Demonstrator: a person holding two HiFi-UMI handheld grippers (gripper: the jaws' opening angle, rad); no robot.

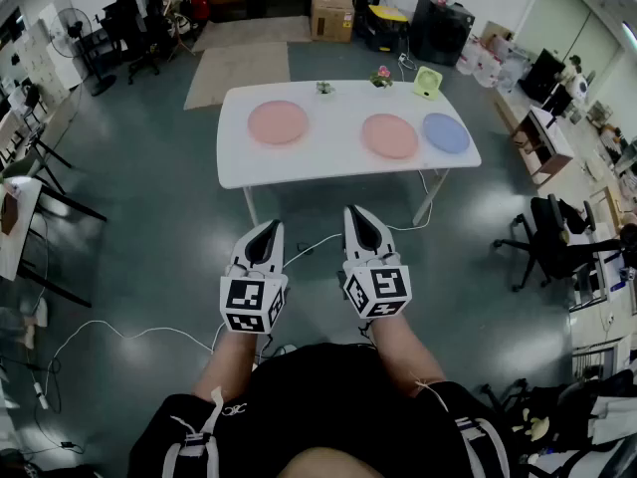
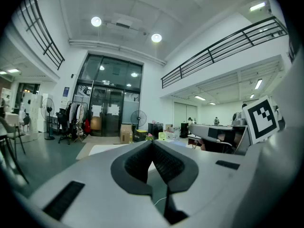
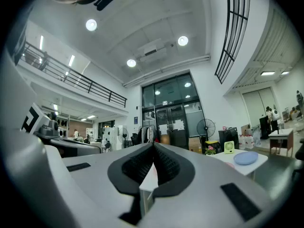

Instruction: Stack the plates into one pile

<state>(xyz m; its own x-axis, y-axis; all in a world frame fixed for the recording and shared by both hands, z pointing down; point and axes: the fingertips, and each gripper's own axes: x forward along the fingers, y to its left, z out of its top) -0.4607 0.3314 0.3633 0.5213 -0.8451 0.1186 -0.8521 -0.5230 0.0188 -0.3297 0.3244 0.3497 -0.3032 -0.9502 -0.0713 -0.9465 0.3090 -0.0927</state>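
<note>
Three plates lie apart on a white table [image 1: 333, 152] ahead of me: a pink plate [image 1: 278, 122] at the left, a second pink plate [image 1: 389, 135] right of centre, and a blue plate [image 1: 446, 132] beside it at the right end. The blue plate [image 3: 246, 157] also shows in the right gripper view. My left gripper [image 1: 266, 229] and right gripper [image 1: 359, 214] hang side by side over the floor, well short of the table. Both are shut with nothing between the tips [image 2: 152, 142] [image 3: 153, 144].
A small green fan [image 1: 428, 82] and two little flower pots [image 1: 382, 75] stand along the table's far edge. White cables [image 1: 109, 329] trail over the floor. Office chairs [image 1: 547, 237] stand at the right, desks [image 1: 20, 217] at the left, cardboard boxes [image 1: 332, 10] behind.
</note>
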